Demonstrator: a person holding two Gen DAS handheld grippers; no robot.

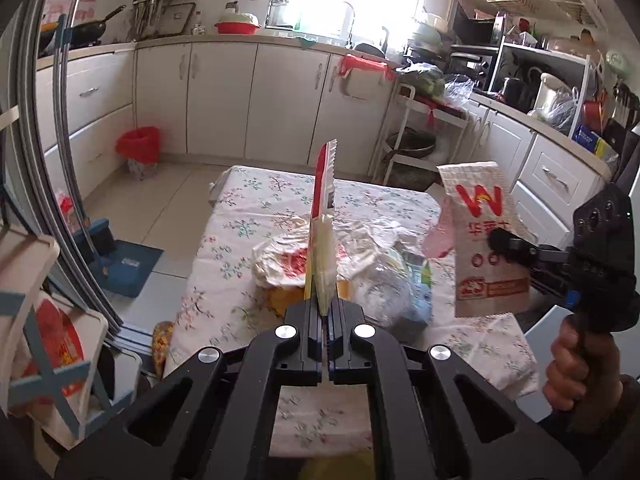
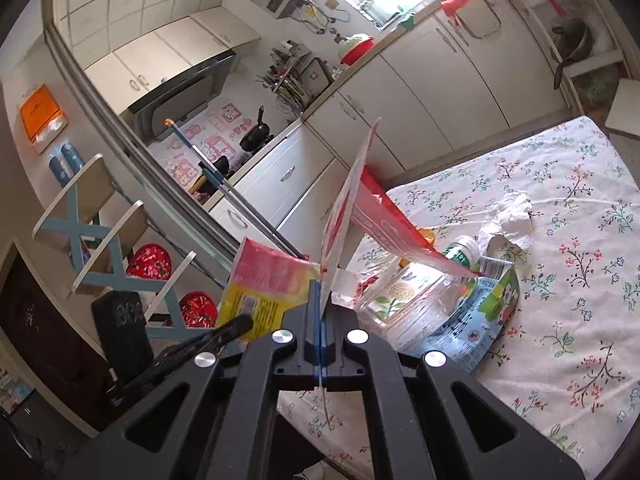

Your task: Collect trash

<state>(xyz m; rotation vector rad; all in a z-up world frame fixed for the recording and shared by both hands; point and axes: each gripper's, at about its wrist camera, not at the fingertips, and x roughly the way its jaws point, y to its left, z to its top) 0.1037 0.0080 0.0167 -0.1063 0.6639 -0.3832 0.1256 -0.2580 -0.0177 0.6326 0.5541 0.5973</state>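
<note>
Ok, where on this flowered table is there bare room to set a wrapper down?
Bare cloth lies right of the crumpled tissue and along the near right edge of the table. It is crowded around the clear bottle and plastic bag.

Left tongs (image 1: 325,312) clamp an upright snack wrapper (image 1: 323,216); right tongs (image 1: 506,246) grip a paper bag (image 1: 486,236) above the table (image 1: 240,216).

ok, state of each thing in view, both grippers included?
left gripper: jaws shut on red-and-yellow snack wrapper, held upright
right gripper: jaws shut on white-and-red paper food bag, lifted off table
clear plastic bottle: lying on its side
crumpled white tissue: loose on floral tablecloth
</note>
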